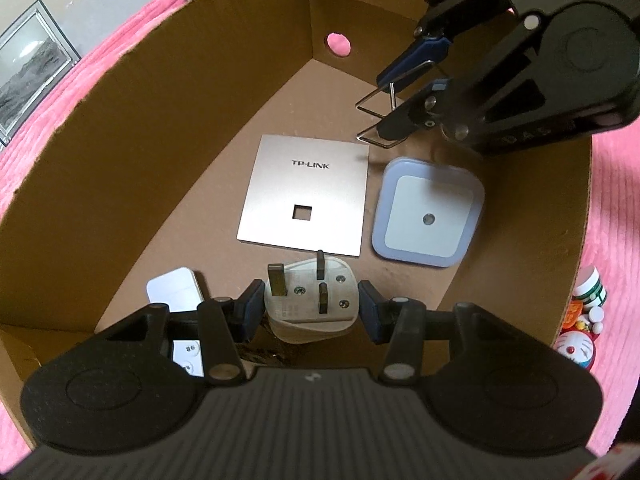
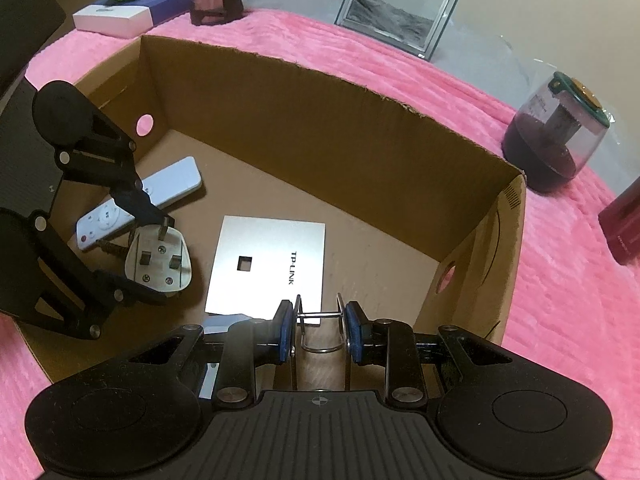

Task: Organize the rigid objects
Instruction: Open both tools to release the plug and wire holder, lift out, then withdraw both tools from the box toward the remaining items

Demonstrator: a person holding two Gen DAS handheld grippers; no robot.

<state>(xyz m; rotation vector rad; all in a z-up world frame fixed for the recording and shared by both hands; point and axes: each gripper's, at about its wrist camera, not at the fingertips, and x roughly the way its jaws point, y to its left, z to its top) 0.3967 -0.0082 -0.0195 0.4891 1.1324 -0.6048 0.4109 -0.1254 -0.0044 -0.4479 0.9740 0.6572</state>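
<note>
Both grippers are inside a cardboard box. My left gripper is shut on a white three-pin plug, pins up, just above the box floor. My right gripper is shut on a bent metal wire clip, held above the floor. A silver TP-LINK plate lies flat on the floor between them. A square white night light lies right of the plate. Two white remotes lie behind the plug.
The box sits on a pink plush cover. Outside it stand a picture frame, a dark glass jar, a white box with a plush toy, and small figurines.
</note>
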